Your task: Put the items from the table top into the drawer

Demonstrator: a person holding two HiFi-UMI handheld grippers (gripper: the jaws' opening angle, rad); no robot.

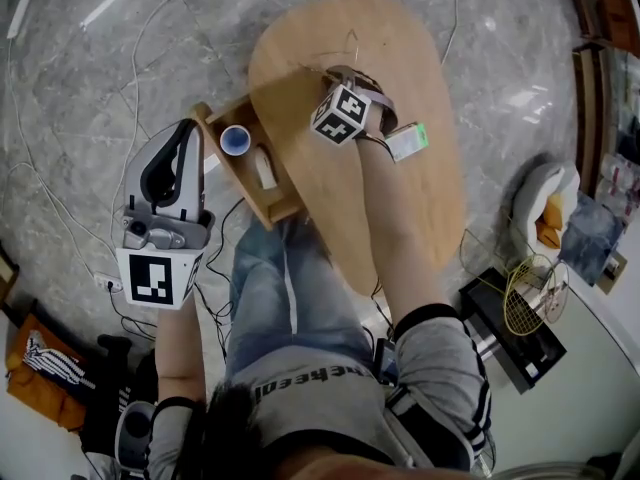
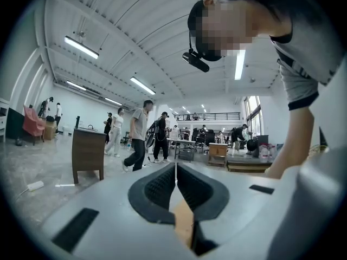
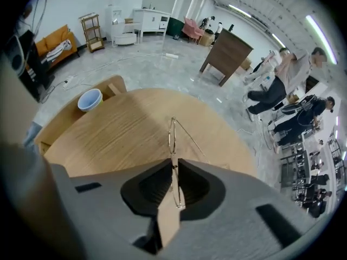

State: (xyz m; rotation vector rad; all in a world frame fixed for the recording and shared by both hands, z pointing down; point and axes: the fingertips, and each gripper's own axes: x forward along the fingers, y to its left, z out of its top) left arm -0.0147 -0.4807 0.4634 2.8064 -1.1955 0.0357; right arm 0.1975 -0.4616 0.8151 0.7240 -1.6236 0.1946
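Note:
A pair of thin wire-rimmed glasses (image 3: 171,137) stands on edge on the oval wooden table (image 3: 119,137), one rim pinched between the pads of my right gripper (image 3: 174,169), which is shut on it. In the head view that gripper (image 1: 347,71) points steeply down at the table's (image 1: 420,188) far part, and only a wire temple of the glasses (image 1: 351,36) shows. The open drawer (image 1: 262,216) at the table's left holds a blue cup (image 1: 235,140) and a small white item (image 1: 265,168). My left gripper (image 1: 185,136) hangs left of the drawer, shut and empty (image 2: 176,172).
Cables trail over the grey marble floor (image 1: 100,88). A racket (image 1: 525,303), a black case and bags lie at the right. The left gripper view shows several people walking and a wooden cabinet (image 2: 88,153) in a large hall. The person's legs are under the table's near edge.

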